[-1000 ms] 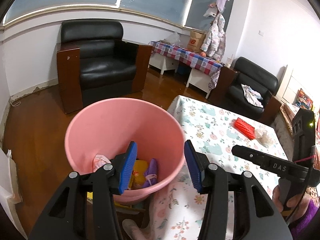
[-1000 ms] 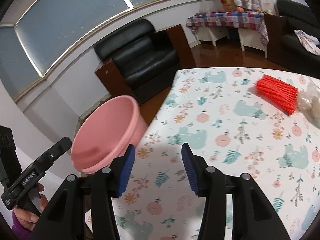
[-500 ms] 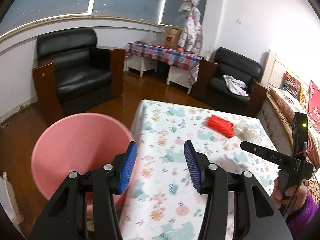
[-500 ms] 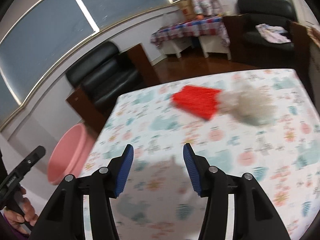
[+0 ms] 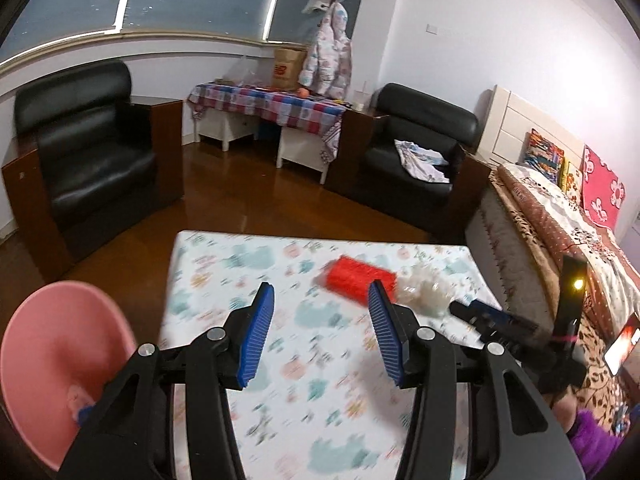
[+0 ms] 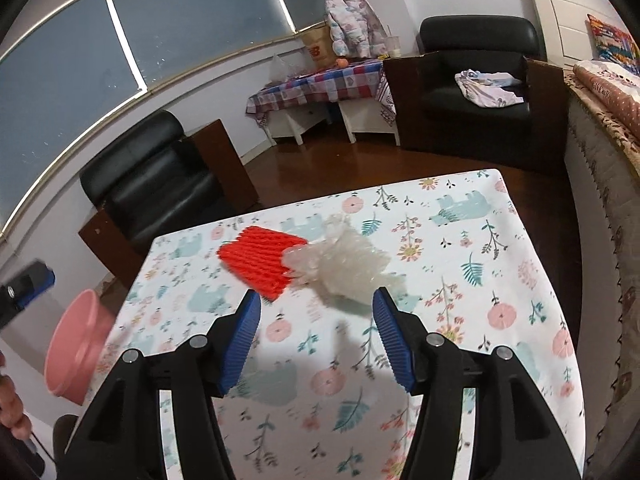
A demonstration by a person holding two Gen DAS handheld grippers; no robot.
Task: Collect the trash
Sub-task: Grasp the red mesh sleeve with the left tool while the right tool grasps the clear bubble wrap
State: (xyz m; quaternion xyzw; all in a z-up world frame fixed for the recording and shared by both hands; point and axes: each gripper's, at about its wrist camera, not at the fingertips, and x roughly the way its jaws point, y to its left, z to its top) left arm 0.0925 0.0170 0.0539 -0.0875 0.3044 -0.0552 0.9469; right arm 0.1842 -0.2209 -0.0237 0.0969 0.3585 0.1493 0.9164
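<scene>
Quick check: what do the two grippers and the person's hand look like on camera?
Both the left gripper and the right gripper have black plastic arms with silver pivot screws and ribbed blue pads. The right one carries a lit yellow light; a purple sleeve shows below it.

Red ribbed sheet point(image 6: 259, 261) and crumpled clear plastic point(image 6: 343, 266) lie touching.

even indoor light, strong fisheye bending, dark corner vignette, motion-blurred tablecloth point(image 5: 304, 360)
</scene>
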